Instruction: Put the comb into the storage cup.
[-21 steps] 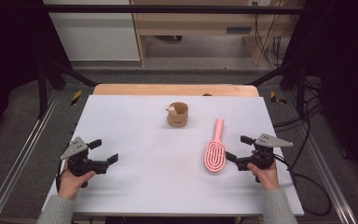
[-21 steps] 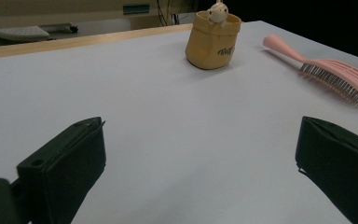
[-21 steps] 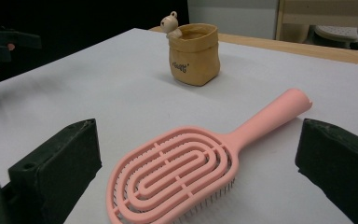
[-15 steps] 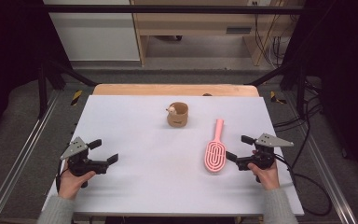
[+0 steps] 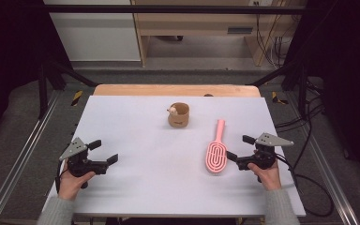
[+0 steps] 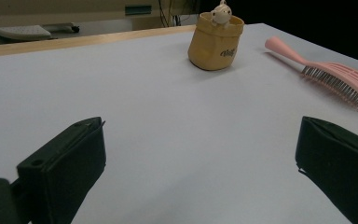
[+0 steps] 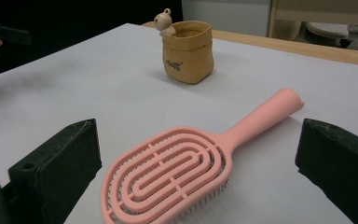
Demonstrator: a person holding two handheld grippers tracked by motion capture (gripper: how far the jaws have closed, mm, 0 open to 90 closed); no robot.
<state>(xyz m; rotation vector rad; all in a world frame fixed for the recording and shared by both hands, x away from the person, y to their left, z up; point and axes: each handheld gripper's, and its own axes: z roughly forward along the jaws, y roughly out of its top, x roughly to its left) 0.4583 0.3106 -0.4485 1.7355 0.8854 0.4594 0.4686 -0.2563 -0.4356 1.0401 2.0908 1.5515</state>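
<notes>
The pink hairbrush (image 7: 177,172), likely light, stiff plastic, lies before the right gripper (image 5: 236,151), whose jaws stand spread and empty; its narrow handle looks the best hold.

Even overhead light falls on the white worktop (image 5: 136,126), which looks bright without glare, while the room around it sinks into near black. The tan pouch (image 5: 179,115) and pink hairbrush (image 5: 216,151) cast only faint, soft shadows. In both gripper views the near black jaws blur.
</notes>
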